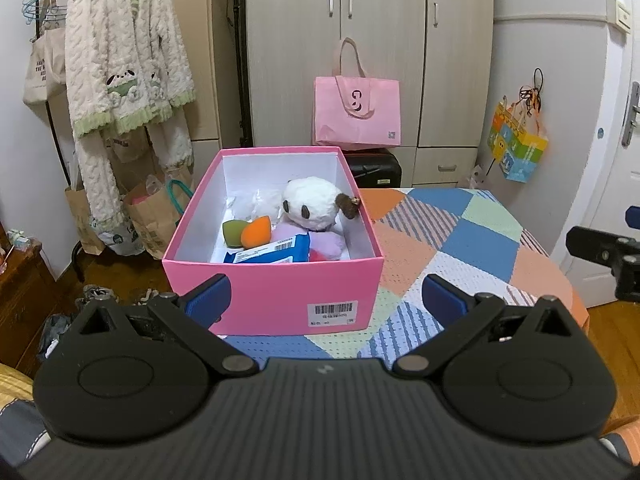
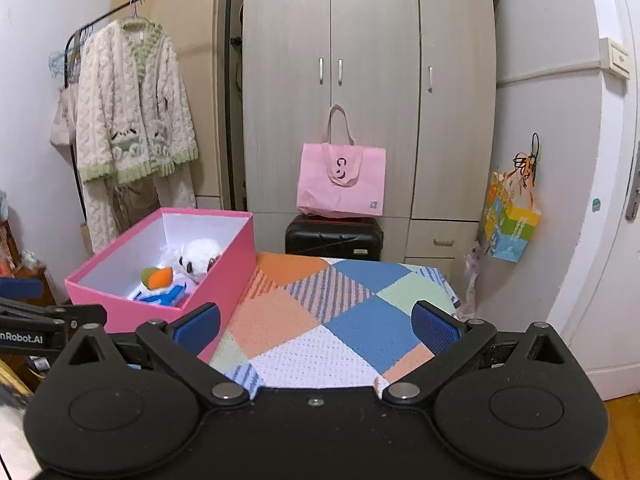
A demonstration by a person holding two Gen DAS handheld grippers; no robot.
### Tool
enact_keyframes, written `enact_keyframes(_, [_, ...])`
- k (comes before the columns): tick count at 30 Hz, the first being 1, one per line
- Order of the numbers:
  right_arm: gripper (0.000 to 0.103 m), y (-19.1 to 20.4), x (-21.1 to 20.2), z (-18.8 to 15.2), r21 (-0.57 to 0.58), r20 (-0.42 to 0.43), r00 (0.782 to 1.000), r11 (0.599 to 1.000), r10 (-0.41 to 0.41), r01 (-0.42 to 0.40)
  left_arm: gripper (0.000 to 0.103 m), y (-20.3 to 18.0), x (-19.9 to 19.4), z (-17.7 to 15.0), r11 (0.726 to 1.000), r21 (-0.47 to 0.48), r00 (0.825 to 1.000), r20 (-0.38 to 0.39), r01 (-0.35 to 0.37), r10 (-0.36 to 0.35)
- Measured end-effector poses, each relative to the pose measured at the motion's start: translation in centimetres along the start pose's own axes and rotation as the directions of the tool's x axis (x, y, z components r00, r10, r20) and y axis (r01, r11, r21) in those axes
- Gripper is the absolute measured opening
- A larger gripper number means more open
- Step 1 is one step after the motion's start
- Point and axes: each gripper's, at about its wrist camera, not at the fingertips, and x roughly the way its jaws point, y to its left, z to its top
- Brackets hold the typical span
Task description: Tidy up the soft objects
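A pink box [image 1: 276, 280] stands open on a patchwork blanket [image 1: 460, 248]. Inside lie a white plush toy [image 1: 312, 204], an orange sponge [image 1: 256, 234], a green sponge [image 1: 234, 232], a blue packet [image 1: 276, 252] and a pink soft thing [image 1: 320, 240]. My left gripper [image 1: 326, 300] is open and empty just in front of the box. My right gripper [image 2: 316, 326] is open and empty over the blanket [image 2: 340, 320], to the right of the box [image 2: 224, 280]. The plush [image 2: 198, 260] and orange sponge [image 2: 160, 278] show there too.
A wardrobe [image 2: 360, 80] stands behind, with a pink tote bag [image 2: 342, 184] on a black suitcase [image 2: 334, 238]. A fluffy robe [image 1: 124, 60] hangs on a rack at left, paper bags [image 1: 148, 216] below it. A colourful bag [image 2: 510, 220] hangs by the door.
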Motion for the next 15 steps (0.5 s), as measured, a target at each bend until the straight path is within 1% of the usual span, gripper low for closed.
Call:
enact_keyframes(2, [0.103,0.1,-0.3,-0.2,0.004,0.006,1.0,1.0,-0.021,0.021,0.103,-0.2,-0.2,0.0,1.0,0.001,1.0,0.012,-0.002,0.002])
enact_keyframes(9, [0.103,0.2,-0.5,-0.9,-0.002,-0.007,0.999,0.999,-0.051,0.051,0.103,-1.2,-1.2,-0.4,1.0,0.014,0.998,0.064,0.002,-0.003])
enact_keyframes(15, [0.103,-0.4,-1.2,-1.1,0.007,0.016,0.996,0.996,-0.09,0.09,0.103,-1.5,-2.1,-0.9,0.999,-0.002,0.993,0.112,-0.036,0.036])
